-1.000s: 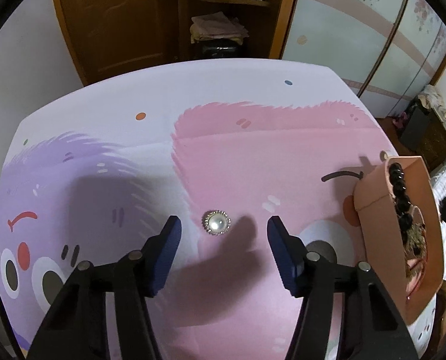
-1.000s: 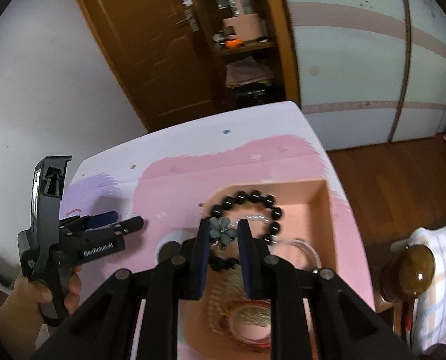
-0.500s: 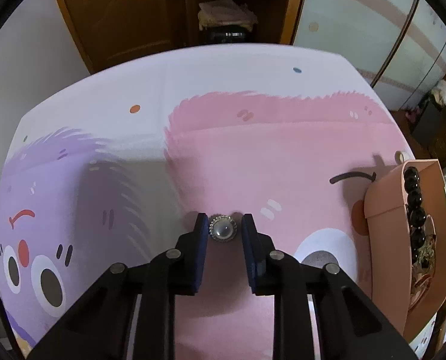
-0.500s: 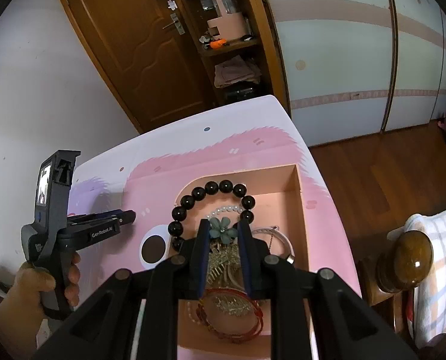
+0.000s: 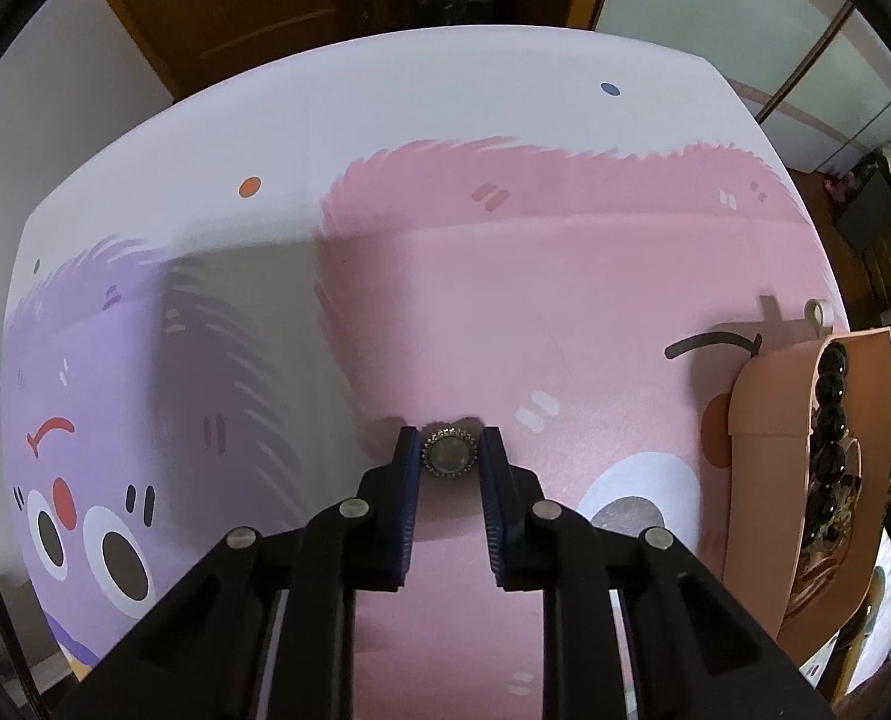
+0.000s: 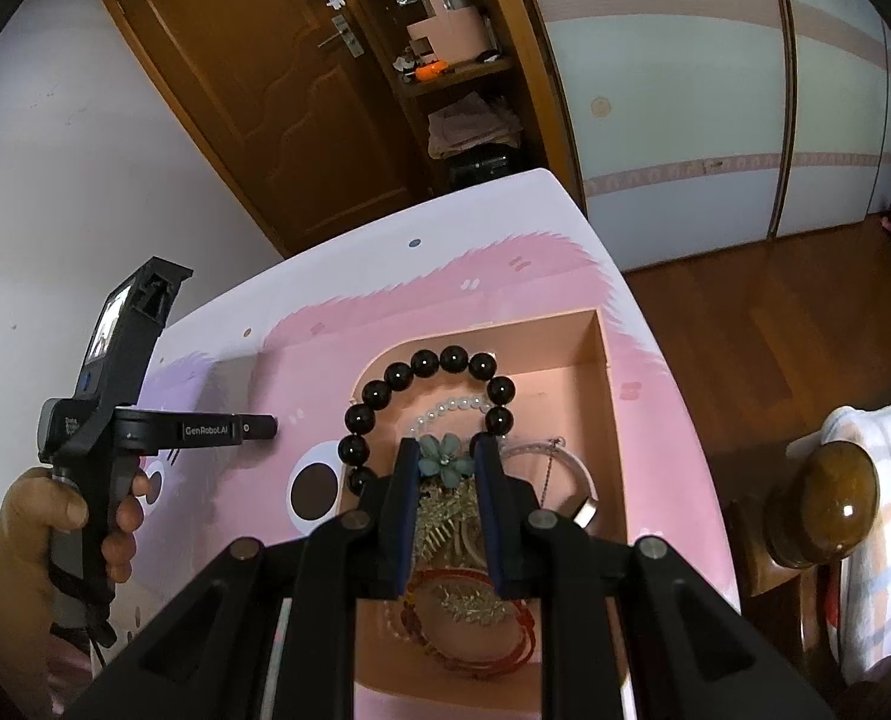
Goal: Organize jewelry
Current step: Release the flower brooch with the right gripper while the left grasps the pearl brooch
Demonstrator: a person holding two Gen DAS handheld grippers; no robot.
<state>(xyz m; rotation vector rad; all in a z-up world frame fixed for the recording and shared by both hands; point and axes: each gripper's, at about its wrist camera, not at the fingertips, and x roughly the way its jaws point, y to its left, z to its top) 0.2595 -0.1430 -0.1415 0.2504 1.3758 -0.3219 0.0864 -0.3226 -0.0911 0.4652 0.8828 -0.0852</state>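
Left gripper (image 5: 448, 459): pointed down at the counter (image 5: 385, 138); jaws just closed in from a wider gap, now clamped on the brooch.
Brooch (image 5: 449, 457): round, pale centre stone, beaded metal rim; pinched at both sides between the blue pads, over the pink part of the counter print.
Right gripper (image 6: 443, 461): held over the tray; jaws close together, clamped on the flower hair comb.
Flower hair comb (image 6: 443, 461): grey-blue flower with a small bright centre between the pads; gold teeth trailing below, toward the camera.
Tray (image 6: 601, 372): peach, shallow, raised walls; set near the counter's right edge.
Black bead bracelet (image 6: 424, 363): large glossy beads in an arc along the far and left side of the tray.
Pearl strand (image 6: 454, 405): small white beads, inside the arc of black beads.
Silver bangle (image 6: 586, 489): to the right of the jaws, thin chain attached; lies in the tray.
Red cord bracelet (image 6: 481, 657): at the near end of the tray, partly hidden by the gripper body.
Hand (image 6: 55, 516): wrapped round the left gripper's handle, seen from the right wrist view, at the counter's left side.
Counter cover: cartoon print, purple figure at left, pink figure at centre and right.
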